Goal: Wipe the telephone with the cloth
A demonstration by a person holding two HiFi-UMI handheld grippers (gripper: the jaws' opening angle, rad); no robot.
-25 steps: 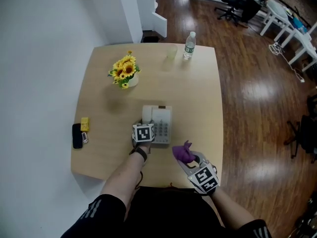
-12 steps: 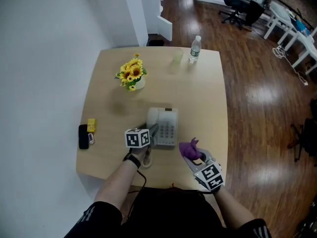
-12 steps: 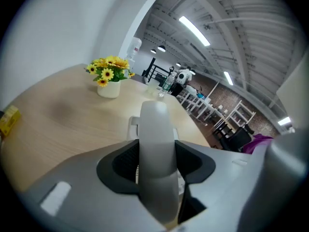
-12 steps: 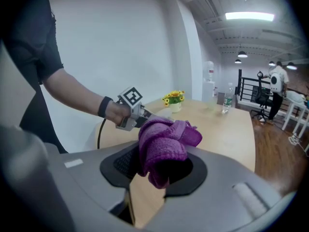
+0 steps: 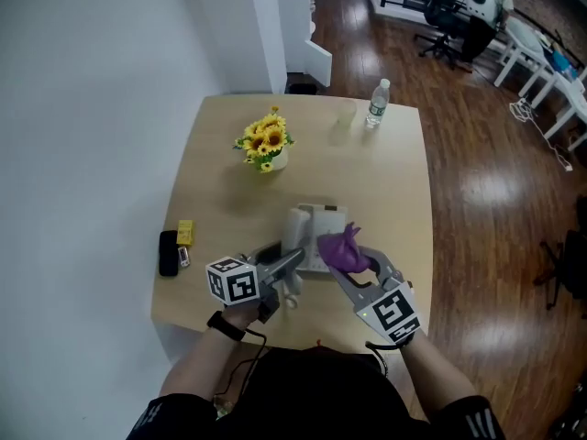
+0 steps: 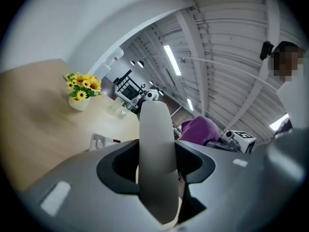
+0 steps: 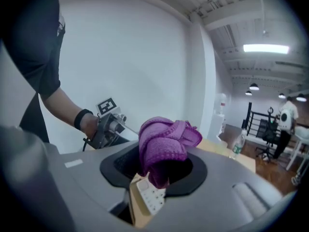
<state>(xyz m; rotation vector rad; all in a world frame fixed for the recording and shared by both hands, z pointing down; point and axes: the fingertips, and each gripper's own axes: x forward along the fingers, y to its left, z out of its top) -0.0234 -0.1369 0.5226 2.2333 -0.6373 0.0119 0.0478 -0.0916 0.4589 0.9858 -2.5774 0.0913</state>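
The white telephone (image 5: 316, 230) lies mid-table with its keypad (image 7: 150, 197) showing under my right jaws. My left gripper (image 5: 286, 266) is shut on the telephone's handset (image 6: 155, 149), which it holds off the base at the phone's near left; one white end of the handset (image 5: 292, 291) pokes out below the jaws. My right gripper (image 5: 351, 266) is shut on the purple cloth (image 5: 340, 249), whose bunched end rests over the near right part of the telephone. The cloth (image 7: 166, 141) hides most of the keypad in the right gripper view.
A pot of sunflowers (image 5: 267, 145) stands at the back left of the wooden table (image 5: 394, 191). A water bottle (image 5: 377, 104) and a clear cup (image 5: 346, 113) stand at the far edge. A black device (image 5: 169, 253) and a yellow item (image 5: 184, 232) lie by the left edge.
My left gripper has lifted the handset off the base and drawn it to the near left. My right gripper has carried the cloth from the front right onto the telephone.
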